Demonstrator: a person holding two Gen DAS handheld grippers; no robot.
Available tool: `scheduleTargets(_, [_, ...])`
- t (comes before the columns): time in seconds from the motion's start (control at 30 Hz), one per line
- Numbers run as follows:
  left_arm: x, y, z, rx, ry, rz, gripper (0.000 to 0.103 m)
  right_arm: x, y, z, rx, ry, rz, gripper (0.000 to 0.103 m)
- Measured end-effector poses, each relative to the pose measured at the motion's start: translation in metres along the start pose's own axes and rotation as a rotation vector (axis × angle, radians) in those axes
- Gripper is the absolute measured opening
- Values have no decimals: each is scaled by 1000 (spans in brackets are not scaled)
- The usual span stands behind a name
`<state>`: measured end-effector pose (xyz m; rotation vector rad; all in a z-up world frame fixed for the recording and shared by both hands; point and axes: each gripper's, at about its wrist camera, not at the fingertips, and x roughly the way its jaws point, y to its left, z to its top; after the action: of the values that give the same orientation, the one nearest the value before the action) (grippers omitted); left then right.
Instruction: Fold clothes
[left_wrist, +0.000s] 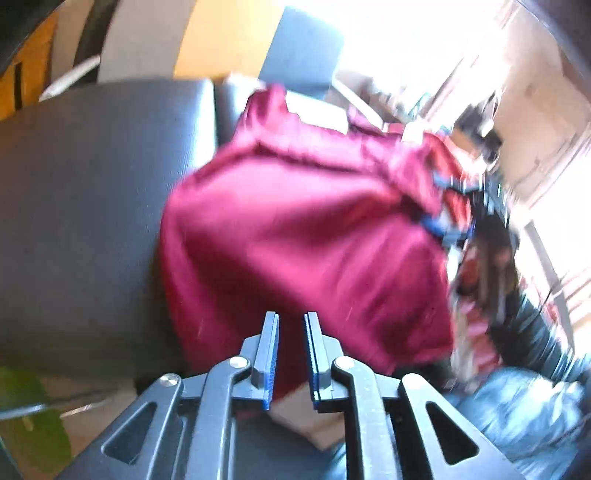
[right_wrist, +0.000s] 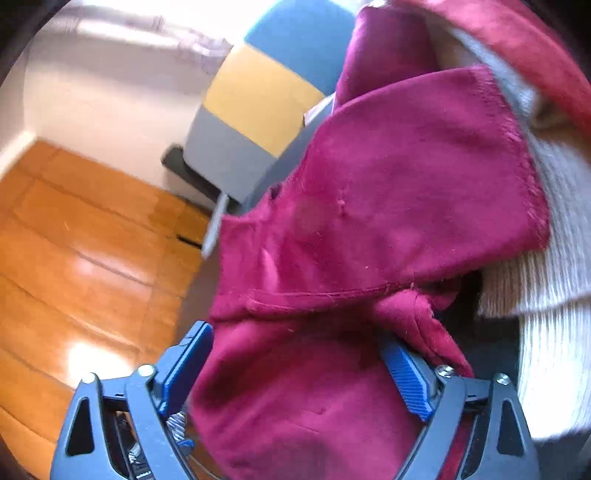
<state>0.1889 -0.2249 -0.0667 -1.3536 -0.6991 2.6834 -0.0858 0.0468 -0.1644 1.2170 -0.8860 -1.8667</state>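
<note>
Both views blurred. Garment (left_wrist: 303, 236) lies bunched on a dark seat (left_wrist: 85, 206), its far edge hidden behind folds. Left hand-held gripper (left_wrist: 291, 325) empty, jaws slightly parted, near the hem. Right hand-held gripper (right_wrist: 295, 354) spread wide, cloth draped between its fingers. Bare floor (right_wrist: 74, 258) at left.

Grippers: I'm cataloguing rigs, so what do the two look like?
Left gripper: dark grey linkage arms with silver pivot screws, triangular cutouts, grey fingers with ribbed blue pads. Right gripper: the same build, looking bluer, with ribbed blue pads and silver screws.
</note>
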Motion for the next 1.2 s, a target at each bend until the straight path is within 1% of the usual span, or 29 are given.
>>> scheduleTargets(0.1, [22,-10,19,-10,-9,-35,13,-5,-2,3,44,-33,42,98])
scheduleTargets(0.17, [38,-16,25,-13,-4,-53,13,-8,-3,5,74,-55,70,102])
scheduleTargets(0.2, [46,-19,28,-15,-2,-62,13,-8,-6,8,103,-59,78,103])
scheduleTargets(0.27, [59,-26,30,-3,27,-73,13,-9,-10,14,162,-71,97,103])
scheduleTargets(0.3, [66,-33,29,17,44,-67,14,-9,-11,18,188,-80,109,103])
scheduleTargets(0.37, [68,-36,24,33,62,-77,14,-7,-3,23,196,-96,116,103])
scheduleTargets(0.43, [68,-35,18,30,71,-87,14,-7,7,31,187,-138,97,103])
scheduleTargets(0.47, [66,-31,16,20,67,-88,13,-4,9,35,208,-157,67,103])
scheduleTargets(0.57, [58,-19,13,-14,46,-94,14,9,10,37,335,-140,8,103])
scheduleTargets(0.7, [37,-2,6,-65,-18,-119,15,8,32,18,335,-111,16,103])
scheduleTargets(0.77, [36,4,3,-88,-25,-120,16,11,34,15,319,-109,4,103])
scheduleTargets(0.83, [39,9,1,-102,-19,-108,16,17,25,20,357,-117,-18,103])
scheduleTargets(0.9, [42,13,-1,-115,-10,-105,16,22,17,27,375,-145,-34,103])
scheduleTargets(0.97, [48,16,-6,-131,14,-113,17,22,16,37,386,-180,-27,103])
scheduleTargets(1.07, [59,20,-15,-159,65,-130,18,17,27,52,352,-238,-13,103])
scheduleTargets(1.1, [60,20,-16,-159,70,-135,18,18,39,56,314,-241,-6,103])
scheduleTargets(1.13, [61,19,-16,-158,74,-141,18,21,51,60,273,-243,1,103])
scheduleTargets(1.2, [61,19,-16,-153,73,-135,18,37,95,60,121,-190,57,103])
